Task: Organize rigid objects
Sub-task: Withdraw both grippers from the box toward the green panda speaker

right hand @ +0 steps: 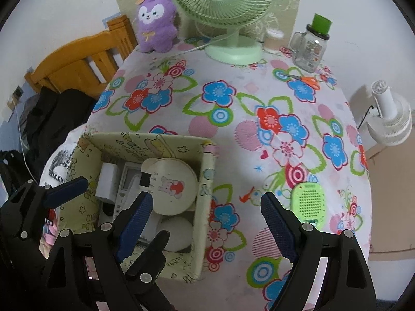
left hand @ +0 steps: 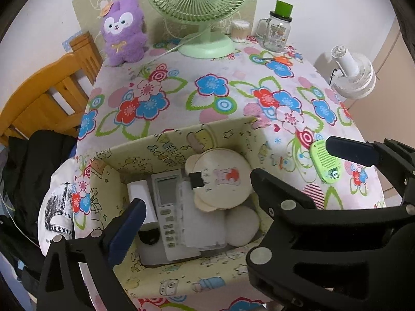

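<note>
A yellow patterned storage box (left hand: 145,147) (right hand: 207,171) stands at the table's near left. It holds a white remote (left hand: 170,207) (right hand: 127,181), a round cream bear-shaped case (left hand: 220,178) (right hand: 171,184), a white block (left hand: 138,191) and a white ball (right hand: 176,233). A green perforated device (right hand: 308,204) (left hand: 324,163) lies on the cloth to the box's right. My left gripper (left hand: 197,194) is open over the box, empty. My right gripper (right hand: 205,207) is open and empty, between the box and the green device.
A green desk fan (right hand: 223,7), purple plush toy (right hand: 155,26), cotton swab jar (right hand: 273,40), glass mug jar with green lid (right hand: 311,49) and orange scissors (right hand: 306,80) stand at the table's far side. A wooden chair (right hand: 77,62) is left, a white fan (right hand: 389,114) right.
</note>
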